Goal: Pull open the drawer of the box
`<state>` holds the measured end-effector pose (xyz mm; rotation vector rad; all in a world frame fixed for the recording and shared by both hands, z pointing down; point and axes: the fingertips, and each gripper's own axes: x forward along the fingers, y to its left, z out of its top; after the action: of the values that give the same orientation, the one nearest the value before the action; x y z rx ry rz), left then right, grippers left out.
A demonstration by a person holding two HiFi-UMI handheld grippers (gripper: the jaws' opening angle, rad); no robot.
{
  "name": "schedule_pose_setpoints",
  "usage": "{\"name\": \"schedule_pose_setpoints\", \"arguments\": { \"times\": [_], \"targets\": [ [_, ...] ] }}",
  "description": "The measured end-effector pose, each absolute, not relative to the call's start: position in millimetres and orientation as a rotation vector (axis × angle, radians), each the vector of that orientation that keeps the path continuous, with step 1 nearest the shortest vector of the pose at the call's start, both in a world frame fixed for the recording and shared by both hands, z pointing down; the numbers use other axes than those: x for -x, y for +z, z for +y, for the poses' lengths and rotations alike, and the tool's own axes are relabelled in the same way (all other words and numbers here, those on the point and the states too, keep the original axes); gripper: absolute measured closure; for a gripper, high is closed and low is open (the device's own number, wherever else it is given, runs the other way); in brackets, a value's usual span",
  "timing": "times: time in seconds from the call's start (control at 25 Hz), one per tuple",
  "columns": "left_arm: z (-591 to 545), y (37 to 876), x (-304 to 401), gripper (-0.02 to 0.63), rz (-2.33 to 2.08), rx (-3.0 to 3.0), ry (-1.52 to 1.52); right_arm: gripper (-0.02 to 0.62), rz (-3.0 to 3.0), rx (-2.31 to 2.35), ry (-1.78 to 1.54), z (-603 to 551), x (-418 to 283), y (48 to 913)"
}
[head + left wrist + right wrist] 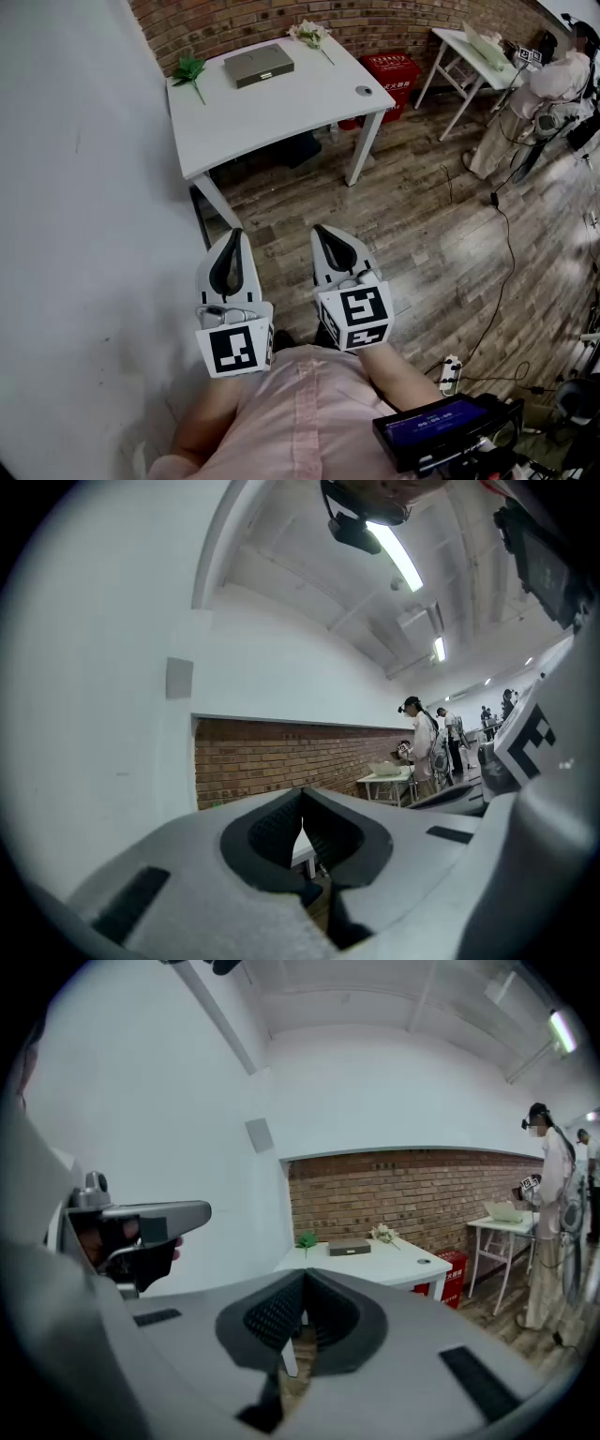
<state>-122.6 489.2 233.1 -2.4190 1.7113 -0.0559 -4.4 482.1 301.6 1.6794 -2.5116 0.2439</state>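
White wall (pixel 84 187) runs all the way down the left side, and the near table sits tight against it, so there's no way round there. The wooden floor (pixel 422 244) is the open ground: a broad stretch of planks between the grippers and the table, wider off to the right, with one dark cable (pixel 502 253) snaking across it.

Two tables in play. The big white table (pixel 281 103) stands ahead, back edge at the brick wall, its front edge and right corner facing free floor. The second table (pixel 469 47) is well apart, far right, with one person (pixel 534 103) beside it. One red crate (pixel 394 73) is tucked between the two, just beside the big table's right corner.

Two grippers, side by side and low, both well short of the table. The left gripper (pixel 234 232) has its jaws pressed together on nothing. Same story for the right gripper (pixel 321 229): jaws closed tip to tip, empty.

One box (pixel 259 65), grey and flat, lies near the table's back edge, with its drawer front looking flush. There are two sprigs: a green flower (pixel 189 68) left of the box and a white flower (pixel 310 34) to its right, both clear of it. One small round disc (pixel 365 91) sits by the right edge.
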Motion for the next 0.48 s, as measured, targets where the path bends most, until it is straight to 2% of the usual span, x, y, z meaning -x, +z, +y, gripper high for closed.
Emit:
{"name": "schedule_pose_setpoints", "arguments": {
  "times": [0.48],
  "targets": [
    [487, 239, 115, 0.597, 1.733, 2.399, -0.092, 0.592, -2.523, -1.673, 0.248, 479, -7, 305]
  ]
}}
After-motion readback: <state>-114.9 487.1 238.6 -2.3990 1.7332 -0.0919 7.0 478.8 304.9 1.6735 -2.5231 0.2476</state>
